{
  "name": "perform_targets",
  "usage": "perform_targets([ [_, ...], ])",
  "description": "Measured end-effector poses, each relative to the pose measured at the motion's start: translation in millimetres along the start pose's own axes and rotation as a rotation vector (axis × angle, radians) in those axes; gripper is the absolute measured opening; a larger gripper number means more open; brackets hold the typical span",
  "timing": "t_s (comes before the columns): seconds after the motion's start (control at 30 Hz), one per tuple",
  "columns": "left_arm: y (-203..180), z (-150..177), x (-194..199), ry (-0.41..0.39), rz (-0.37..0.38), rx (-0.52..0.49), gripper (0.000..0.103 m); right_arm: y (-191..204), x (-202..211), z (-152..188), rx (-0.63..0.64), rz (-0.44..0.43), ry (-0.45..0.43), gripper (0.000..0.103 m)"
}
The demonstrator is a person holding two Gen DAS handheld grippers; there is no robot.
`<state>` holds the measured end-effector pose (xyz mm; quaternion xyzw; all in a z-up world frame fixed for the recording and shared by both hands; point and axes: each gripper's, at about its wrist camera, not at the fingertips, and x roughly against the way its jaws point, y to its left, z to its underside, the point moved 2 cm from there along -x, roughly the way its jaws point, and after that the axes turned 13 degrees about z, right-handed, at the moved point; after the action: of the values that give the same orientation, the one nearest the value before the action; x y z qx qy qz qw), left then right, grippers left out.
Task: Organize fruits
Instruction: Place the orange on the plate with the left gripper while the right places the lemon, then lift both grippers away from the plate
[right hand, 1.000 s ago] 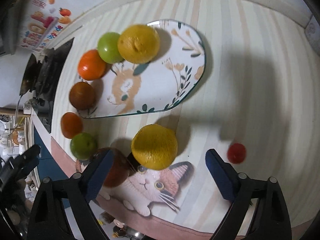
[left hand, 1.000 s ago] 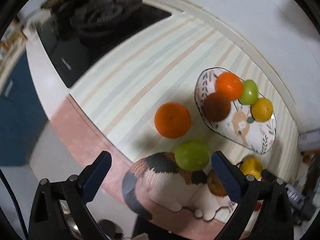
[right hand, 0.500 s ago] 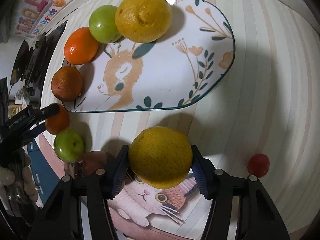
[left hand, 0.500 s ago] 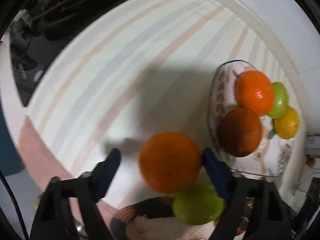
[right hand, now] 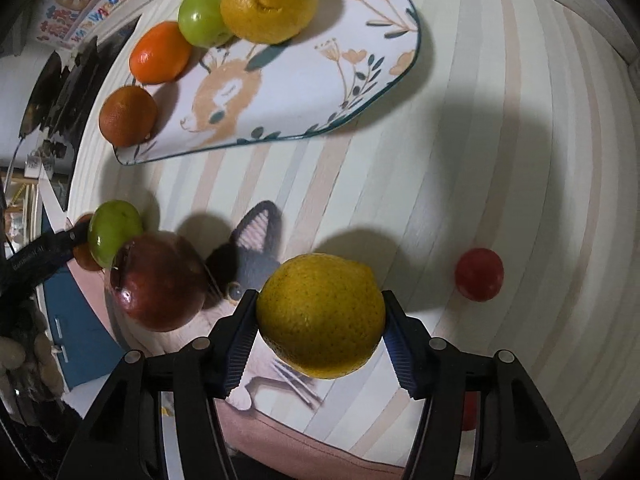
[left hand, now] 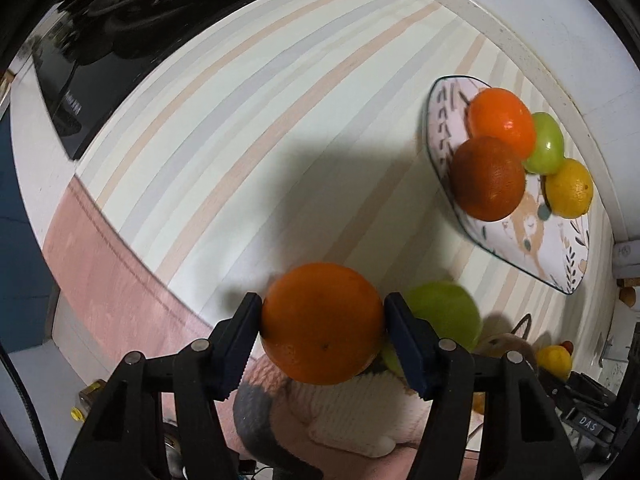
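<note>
My left gripper (left hand: pixel 322 334) is shut on an orange (left hand: pixel 322 322), held just above the striped mat. A green apple (left hand: pixel 444 318) lies right behind it. My right gripper (right hand: pixel 320 320) is shut on a yellow lemon (right hand: pixel 320 314). The patterned plate (left hand: pixel 528 248) holds an orange, a dark orange, a green apple and a lemon; it also shows in the right wrist view (right hand: pixel 304 80). A dark red apple (right hand: pixel 158 280) and a green apple (right hand: pixel 114 236) lie left of the lemon.
A small red tomato (right hand: pixel 479 274) lies on the mat to the right of my right gripper. A black stove (left hand: pixel 120 40) stands at the far left. A cat picture (right hand: pixel 256 248) covers the mat's near edge. The white wall (left hand: pixel 540 20) runs behind the plate.
Both grippers moved forward and closed: the left around the orange, the right around the lemon. Both fruits now sit between the pads.
</note>
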<state>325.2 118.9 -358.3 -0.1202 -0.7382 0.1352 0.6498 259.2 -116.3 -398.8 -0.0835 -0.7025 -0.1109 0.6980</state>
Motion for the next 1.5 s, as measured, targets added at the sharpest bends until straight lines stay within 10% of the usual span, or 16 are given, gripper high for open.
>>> perform_targets([
  [0.3,-7.5,-14.0,29.5,-0.042,0.033,-0.022,0.061,-14.0,15.0,-2.2,-0.008,-0.013,-0.041,0.062],
  [0.53,-81.4,-46.7,72.6,-0.098,0.158,-0.146,0.061,-34.5,61.0,-37.0,-0.056,-0.095,-0.133,0.062],
  [0.97,-151.8,-73.4,-24.6,0.089,0.093,-0.248,0.061,-42.1,41.2,-138.3,0.133,0.031,-0.175,0.062],
  [1.23,-151.6,-67.8,-44.4,0.145,0.07,-0.241,0.062,-29.1,34.5,-143.0,0.248,0.087,-0.157,0.063],
  [1.5,-150.6,-67.3,-45.0,0.16,0.068,-0.217,0.066,-39.2,52.7,-141.9,0.19,0.073,-0.168,0.086],
])
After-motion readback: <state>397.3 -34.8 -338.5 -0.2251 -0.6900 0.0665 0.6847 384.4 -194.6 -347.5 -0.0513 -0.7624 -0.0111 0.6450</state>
